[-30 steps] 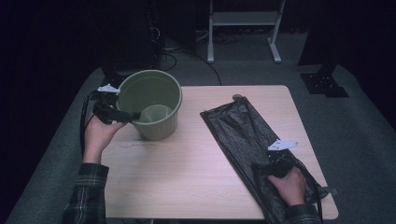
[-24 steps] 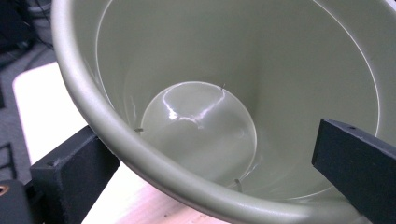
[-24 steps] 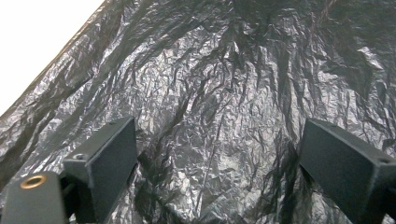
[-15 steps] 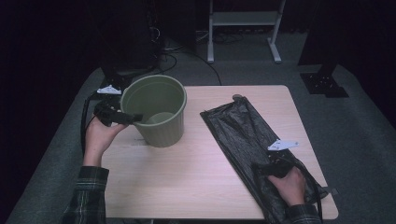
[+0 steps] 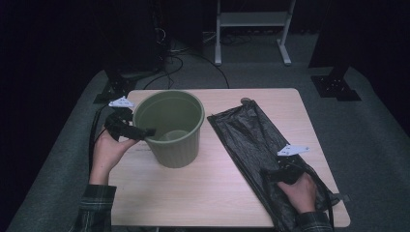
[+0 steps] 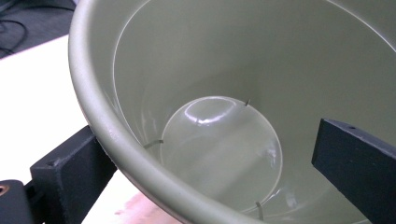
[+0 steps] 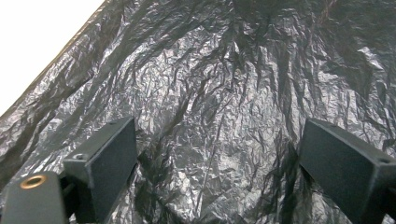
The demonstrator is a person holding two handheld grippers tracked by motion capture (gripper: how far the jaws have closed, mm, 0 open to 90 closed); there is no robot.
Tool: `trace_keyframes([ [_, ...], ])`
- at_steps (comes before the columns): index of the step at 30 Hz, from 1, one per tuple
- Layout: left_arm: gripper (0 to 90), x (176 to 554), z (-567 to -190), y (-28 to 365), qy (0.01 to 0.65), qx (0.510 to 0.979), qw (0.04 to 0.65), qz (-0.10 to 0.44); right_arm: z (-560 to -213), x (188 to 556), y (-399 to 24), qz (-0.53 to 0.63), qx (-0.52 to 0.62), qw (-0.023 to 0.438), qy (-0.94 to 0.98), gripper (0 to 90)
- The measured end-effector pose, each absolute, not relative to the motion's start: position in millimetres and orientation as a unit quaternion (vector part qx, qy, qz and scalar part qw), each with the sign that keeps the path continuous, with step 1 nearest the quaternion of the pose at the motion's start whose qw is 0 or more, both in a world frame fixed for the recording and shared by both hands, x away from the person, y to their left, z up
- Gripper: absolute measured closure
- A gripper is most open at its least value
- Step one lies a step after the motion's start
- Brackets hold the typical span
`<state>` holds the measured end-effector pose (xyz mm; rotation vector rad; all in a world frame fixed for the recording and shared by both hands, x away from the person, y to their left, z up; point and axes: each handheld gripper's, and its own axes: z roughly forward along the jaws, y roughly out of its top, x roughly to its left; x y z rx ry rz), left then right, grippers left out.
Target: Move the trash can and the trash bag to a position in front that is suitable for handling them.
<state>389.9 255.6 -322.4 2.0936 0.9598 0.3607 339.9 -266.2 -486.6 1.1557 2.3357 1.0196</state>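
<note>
- Tabletop of pale wood grain, grey carpet around, dark room behind.
- Bucket, smooth olive plastic, round, stands at nine o'clock; left gripper jaws straddle its rim, one inside, one outside.
- Bin bag, crinkled glossy black, lies flat at three o'clock; right gripper jaws spread over it.

The round green plastic bucket looked smooth and a bit shiny. The black plastic bag was thin and crinkly. The pale wooden table looked smooth.
</note>
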Motion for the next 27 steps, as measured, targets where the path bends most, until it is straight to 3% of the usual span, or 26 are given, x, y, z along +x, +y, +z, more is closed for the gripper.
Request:
trace_keyframes([
  [27,0.0,320.6,-324.3,215.8,0.377,0.824,0.399,0.143,-486.6,340.0,-266.2,0.359,0.406,0.171,0.823,10.5],
])
